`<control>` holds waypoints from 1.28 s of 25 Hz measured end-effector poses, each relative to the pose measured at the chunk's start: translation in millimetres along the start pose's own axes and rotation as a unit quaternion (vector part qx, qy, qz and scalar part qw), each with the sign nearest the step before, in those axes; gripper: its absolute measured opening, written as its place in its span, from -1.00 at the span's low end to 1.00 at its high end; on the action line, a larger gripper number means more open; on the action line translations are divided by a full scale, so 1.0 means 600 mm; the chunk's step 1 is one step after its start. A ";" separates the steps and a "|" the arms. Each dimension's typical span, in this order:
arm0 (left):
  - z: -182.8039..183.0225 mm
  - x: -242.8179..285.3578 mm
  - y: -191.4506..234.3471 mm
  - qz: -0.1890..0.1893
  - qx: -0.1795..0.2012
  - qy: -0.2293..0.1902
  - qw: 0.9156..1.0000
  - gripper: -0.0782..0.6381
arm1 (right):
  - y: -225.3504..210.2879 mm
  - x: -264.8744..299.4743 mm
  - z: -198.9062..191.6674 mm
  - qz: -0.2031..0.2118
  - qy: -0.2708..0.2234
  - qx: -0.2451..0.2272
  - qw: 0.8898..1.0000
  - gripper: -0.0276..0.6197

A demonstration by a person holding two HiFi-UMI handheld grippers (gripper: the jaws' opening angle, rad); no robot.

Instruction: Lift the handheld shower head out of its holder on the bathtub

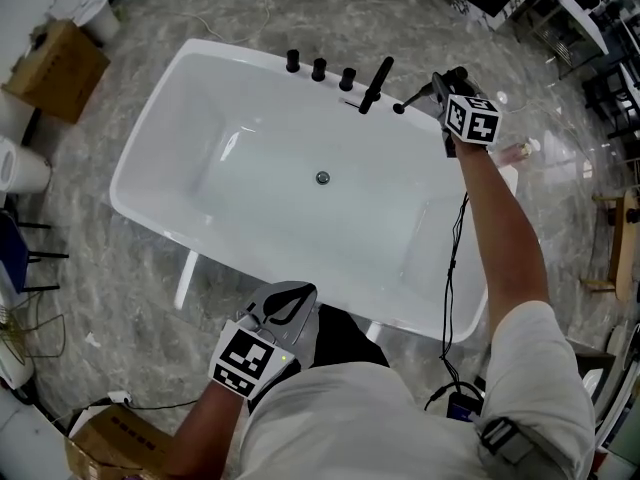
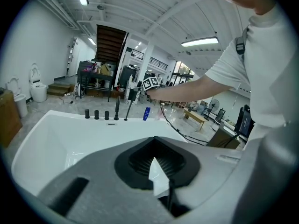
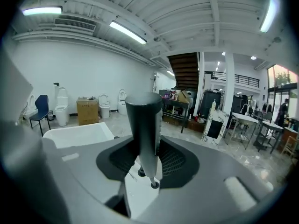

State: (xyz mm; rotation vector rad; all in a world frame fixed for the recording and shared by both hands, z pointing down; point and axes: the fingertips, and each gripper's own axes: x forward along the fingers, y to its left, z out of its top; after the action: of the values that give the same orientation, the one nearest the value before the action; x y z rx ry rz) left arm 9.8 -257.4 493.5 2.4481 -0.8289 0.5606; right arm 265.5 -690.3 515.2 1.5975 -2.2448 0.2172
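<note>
Grey marble floor (image 1: 120,268) surrounds a white freestanding bathtub (image 1: 155,118). The right gripper (image 1: 440,83) pinches the black cylindrical handheld shower head (image 3: 144,125) above the far rim's black fittings (image 1: 319,68). Best to lift it straight and grip it firmly. The left gripper (image 1: 287,303) has its jaws together, empty.

Shower head (image 1: 412,99) in right tool (image 1: 436,82); white bathtub (image 1: 135,158)

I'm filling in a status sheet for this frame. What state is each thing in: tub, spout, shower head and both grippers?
bathtub: empty, no water visible.
spout: no water running.
shower head: clamped between the right gripper's jaws; unclear whether its lower end has cleared the holder.
right gripper: shut on the shower head.
left gripper: jaws together, holding nothing.
</note>
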 end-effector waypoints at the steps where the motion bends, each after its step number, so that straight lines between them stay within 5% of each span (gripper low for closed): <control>1: -0.001 -0.006 -0.003 -0.001 0.001 -0.002 1.000 -0.76 | 0.003 -0.011 0.008 -0.001 -0.003 -0.003 1.000 -0.46; 32: -0.079 -0.241 -0.111 -0.020 0.032 -0.045 0.998 -0.76 | 0.189 -0.407 0.230 0.003 -0.108 -0.065 0.992 -0.46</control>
State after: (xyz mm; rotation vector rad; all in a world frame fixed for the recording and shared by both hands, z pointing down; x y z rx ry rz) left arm -63.3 -120.3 435.6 2.5579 -0.8058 0.4722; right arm 199.8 -483.9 304.1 1.6119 -2.3691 -0.1046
